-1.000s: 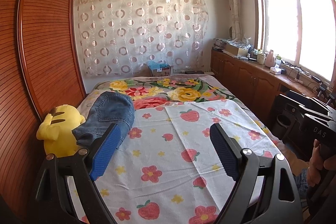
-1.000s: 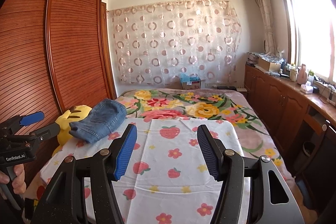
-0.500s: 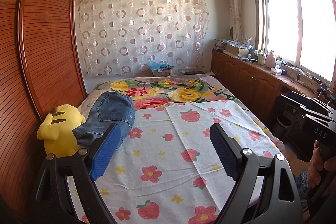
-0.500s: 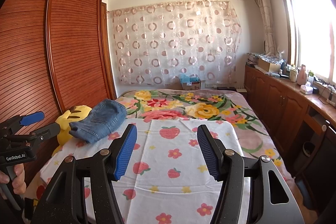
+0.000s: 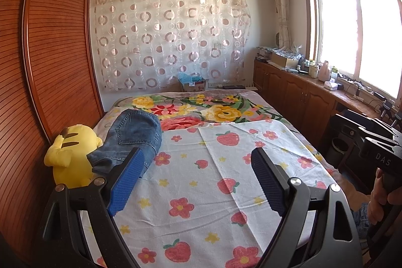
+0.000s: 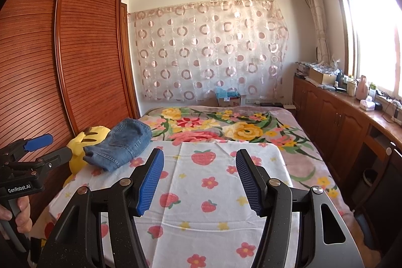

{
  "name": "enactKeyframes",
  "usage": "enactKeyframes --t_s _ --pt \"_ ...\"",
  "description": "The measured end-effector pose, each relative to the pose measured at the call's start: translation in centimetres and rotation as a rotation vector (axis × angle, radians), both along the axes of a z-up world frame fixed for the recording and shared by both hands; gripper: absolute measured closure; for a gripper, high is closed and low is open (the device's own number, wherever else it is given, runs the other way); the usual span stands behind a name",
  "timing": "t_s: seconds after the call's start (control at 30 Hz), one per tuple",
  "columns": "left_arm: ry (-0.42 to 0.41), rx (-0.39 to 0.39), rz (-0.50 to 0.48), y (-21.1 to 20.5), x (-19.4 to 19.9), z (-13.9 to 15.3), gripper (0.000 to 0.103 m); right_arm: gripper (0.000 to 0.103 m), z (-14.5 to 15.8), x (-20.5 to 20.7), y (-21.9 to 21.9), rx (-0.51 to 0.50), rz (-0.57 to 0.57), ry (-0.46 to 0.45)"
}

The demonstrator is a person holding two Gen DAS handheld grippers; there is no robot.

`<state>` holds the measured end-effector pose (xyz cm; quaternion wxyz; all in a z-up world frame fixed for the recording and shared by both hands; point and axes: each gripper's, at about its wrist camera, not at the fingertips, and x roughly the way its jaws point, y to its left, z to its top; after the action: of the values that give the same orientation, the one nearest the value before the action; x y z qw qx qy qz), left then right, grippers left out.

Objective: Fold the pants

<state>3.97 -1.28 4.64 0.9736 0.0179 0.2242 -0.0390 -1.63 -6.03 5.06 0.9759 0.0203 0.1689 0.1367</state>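
Jeans (image 5: pixel 135 136) lie folded at the 10 o'clock side of the bed (image 5: pixel 253 117), with one end resting against the yellow plush toy (image 5: pixel 72 155). In the left wrist view your left tongs (image 5: pixel 198 180) cover the near edge of the jeans with one blue pad, so you cannot see how that edge lies. In the right wrist view the whole bundle of jeans (image 6: pixel 123 145) shows, and it covers part of the plush toy (image 6: pixel 85 140).

Both tongs are released and grasp nothing. Your left tongs stand with their jaws wide apart above the strawberry sheet (image 5: pixel 201 192). Your right tongs (image 6: pixel 199 182) stand the same way above the sheet (image 6: pixel 213 192), well apart from the jeans.

At 12 o'clock, beyond the bed, a cardboard box (image 6: pixel 227 99) stands on the floor with something blue in it; what it is, you cannot tell. On the desk (image 6: pixel 364 114) at 3 o'clock under the window stand a second box (image 6: pixel 321 77) and some bottles (image 6: pixel 361 89), too small to read. The wardrobe (image 6: pixel 75 54) at 9 o'clock is cut off by the frame edge.
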Motion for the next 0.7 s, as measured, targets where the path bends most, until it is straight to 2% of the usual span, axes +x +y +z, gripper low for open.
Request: enactKeyframes --t_s 0.7 --pt "0.001 -0.002 0.002 0.21 -0.03 0.01 0.016 0.041 0.15 0.01 0.1 0.0 -0.007 0.005"
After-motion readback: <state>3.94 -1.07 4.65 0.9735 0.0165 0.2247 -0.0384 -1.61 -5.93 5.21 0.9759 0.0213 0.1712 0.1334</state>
